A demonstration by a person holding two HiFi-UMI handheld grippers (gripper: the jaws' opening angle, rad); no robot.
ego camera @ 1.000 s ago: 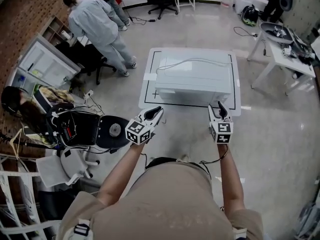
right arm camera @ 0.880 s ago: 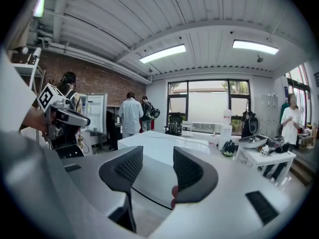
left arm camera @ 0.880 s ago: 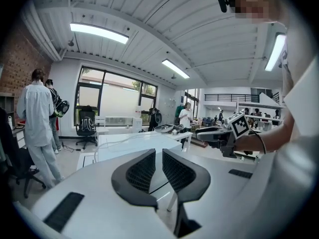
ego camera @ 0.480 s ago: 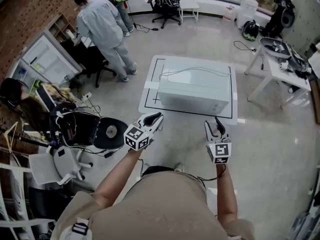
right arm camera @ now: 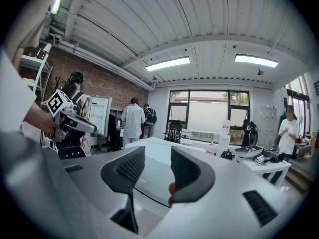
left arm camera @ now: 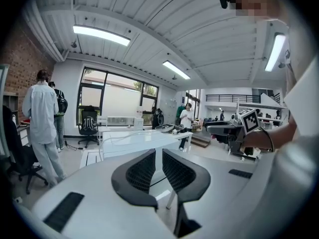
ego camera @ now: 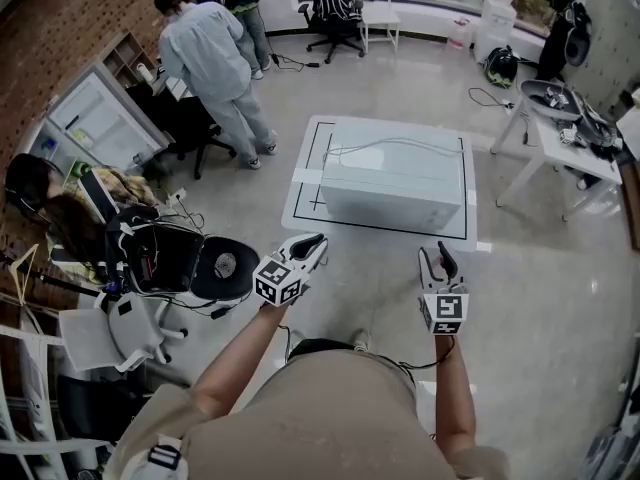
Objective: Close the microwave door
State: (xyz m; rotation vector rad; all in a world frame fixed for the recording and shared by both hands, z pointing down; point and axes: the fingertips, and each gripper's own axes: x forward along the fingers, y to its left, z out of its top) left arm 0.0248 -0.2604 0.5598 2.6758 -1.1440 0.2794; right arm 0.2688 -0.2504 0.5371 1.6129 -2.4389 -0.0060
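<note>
The white microwave [ego camera: 392, 183] stands on a low white table [ego camera: 304, 183] in the middle of the head view, a cable lying across its top. From above its front looks flat and flush. Both grippers hang in the air short of the table's near edge, touching nothing. My left gripper [ego camera: 312, 244] [left arm camera: 159, 156] points at the table's near left corner, with only a narrow gap between its jaws. My right gripper [ego camera: 438, 258] [right arm camera: 157, 156] stands open below the near right corner; its jaws have just been closing a little, with nothing between them.
A black office chair [ego camera: 222, 266] and cluttered gear sit left of me. A person in a light coat [ego camera: 215, 53] stands at the far left beside a white cabinet [ego camera: 85, 128]. A white side table [ego camera: 560, 128] with equipment is at the right. Bare floor surrounds the microwave's table.
Both grippers have drawn back from the table's near edge toward my body. The right one's jaws stand a little narrower than before.
</note>
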